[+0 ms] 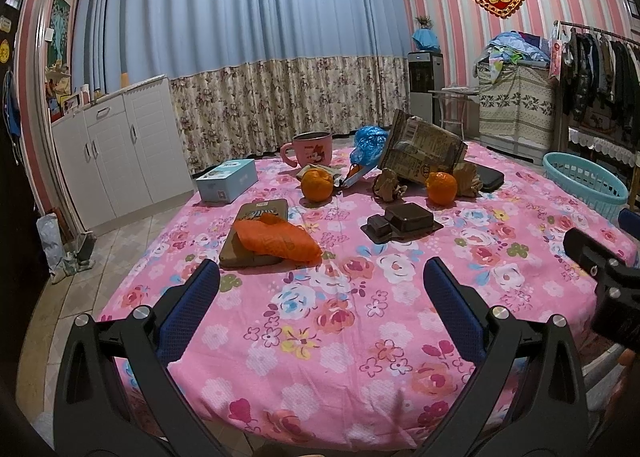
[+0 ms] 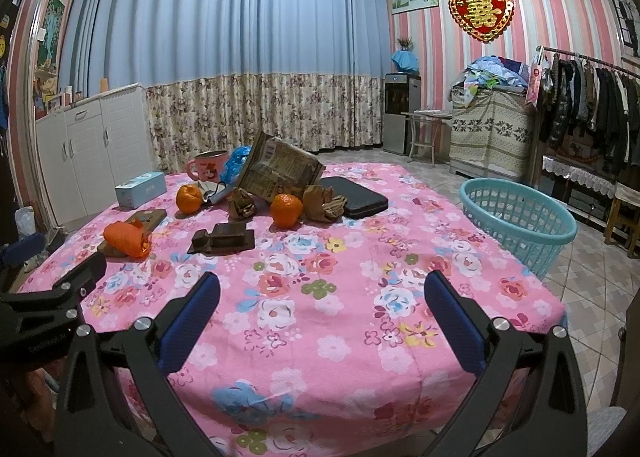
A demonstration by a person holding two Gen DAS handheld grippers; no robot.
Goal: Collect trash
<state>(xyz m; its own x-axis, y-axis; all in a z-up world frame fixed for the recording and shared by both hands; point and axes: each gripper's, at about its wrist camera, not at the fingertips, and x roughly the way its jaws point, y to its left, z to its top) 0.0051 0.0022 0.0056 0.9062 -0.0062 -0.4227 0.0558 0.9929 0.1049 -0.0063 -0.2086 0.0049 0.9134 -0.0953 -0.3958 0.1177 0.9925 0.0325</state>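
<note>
On the pink floral tablecloth (image 1: 328, 321) lies scattered trash: an orange plastic bag (image 1: 276, 239) on a flat brown box, a brown plastic tray (image 1: 402, 223), crumpled brown paper (image 1: 389, 185), a blue plastic bag (image 1: 370, 143) and a large torn snack bag (image 1: 424, 153). In the right wrist view the same orange bag (image 2: 128, 239), brown tray (image 2: 224, 239), crumpled paper (image 2: 324, 203) and snack bag (image 2: 280, 171) show. My left gripper (image 1: 322, 289) stands open above the near cloth, holding nothing. My right gripper (image 2: 322, 299) is open too, well short of the trash.
Two oranges (image 1: 317, 185) (image 1: 441, 188), a pink mug (image 1: 310, 147), a light blue tin (image 1: 227, 181) and a black case (image 2: 356, 197) share the table. A teal laundry basket (image 2: 520, 221) stands on the floor at the right. White cabinets (image 1: 116, 153) line the left wall.
</note>
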